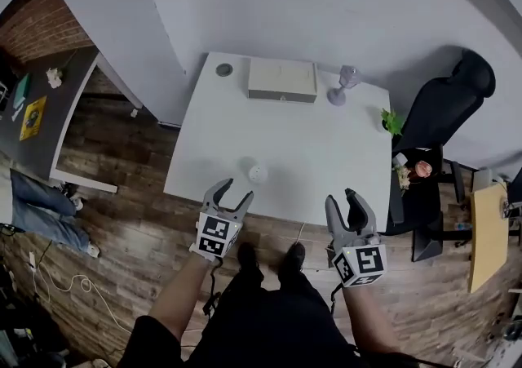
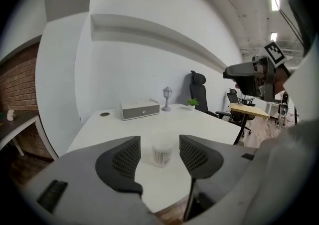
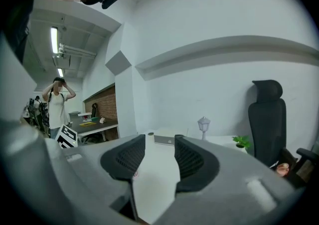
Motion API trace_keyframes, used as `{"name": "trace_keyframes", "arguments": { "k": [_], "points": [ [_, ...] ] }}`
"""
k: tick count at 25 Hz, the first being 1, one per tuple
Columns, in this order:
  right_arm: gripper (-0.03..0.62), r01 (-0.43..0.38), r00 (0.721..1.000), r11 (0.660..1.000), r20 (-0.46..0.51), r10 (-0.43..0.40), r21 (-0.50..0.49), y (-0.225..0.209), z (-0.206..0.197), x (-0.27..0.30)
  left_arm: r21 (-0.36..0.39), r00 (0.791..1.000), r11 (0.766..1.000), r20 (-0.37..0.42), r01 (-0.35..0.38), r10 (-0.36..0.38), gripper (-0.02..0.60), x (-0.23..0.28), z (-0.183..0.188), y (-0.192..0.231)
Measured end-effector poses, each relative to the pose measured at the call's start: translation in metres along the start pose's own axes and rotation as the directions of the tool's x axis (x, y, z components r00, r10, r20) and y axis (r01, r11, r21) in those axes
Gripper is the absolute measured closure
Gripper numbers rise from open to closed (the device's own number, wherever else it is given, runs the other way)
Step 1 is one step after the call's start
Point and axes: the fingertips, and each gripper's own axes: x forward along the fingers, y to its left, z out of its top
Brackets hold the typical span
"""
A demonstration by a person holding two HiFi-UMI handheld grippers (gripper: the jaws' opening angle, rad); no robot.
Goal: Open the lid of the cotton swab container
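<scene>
The cotton swab container (image 1: 258, 172) is a small clear round tub with a pale lid, standing near the front edge of the white table (image 1: 310, 146). My left gripper (image 1: 233, 191) hovers at that edge just short of the tub, open. In the left gripper view the container (image 2: 162, 153) shows ahead through the gap of the open left gripper (image 2: 159, 141), apart from both pads. My right gripper (image 1: 342, 197) is held off the table's front right edge, open with nothing between its fingers. The right gripper view shows the right gripper (image 3: 159, 141) facing along the tabletop.
At the table's back stand a grey box (image 1: 282, 79), a small lamp figure (image 1: 341, 85) and a cable grommet (image 1: 223, 69). A potted plant (image 1: 392, 121) and a black office chair (image 1: 444, 105) are to the right. A person (image 3: 57, 109) stands far off.
</scene>
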Motion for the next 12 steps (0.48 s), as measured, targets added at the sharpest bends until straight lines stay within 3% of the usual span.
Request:
{"name": "trace_keyframes", "arguments": {
  "k": [7,12],
  "points": [
    [0.414,-0.039,0.997,0.999,-0.061,0.041,0.031,-0.031,-0.017,0.031,0.161,0.981,0.985,-0.191,0.062,-0.031,0.34,0.053,-0.052,-0.003],
    [0.414,-0.032,0.994,0.998,-0.103,0.037,0.051,-0.045,-0.036,0.045,0.167,0.974,0.983,-0.224,0.074,-0.035,0.339,0.077,-0.066,0.004]
  ]
}}
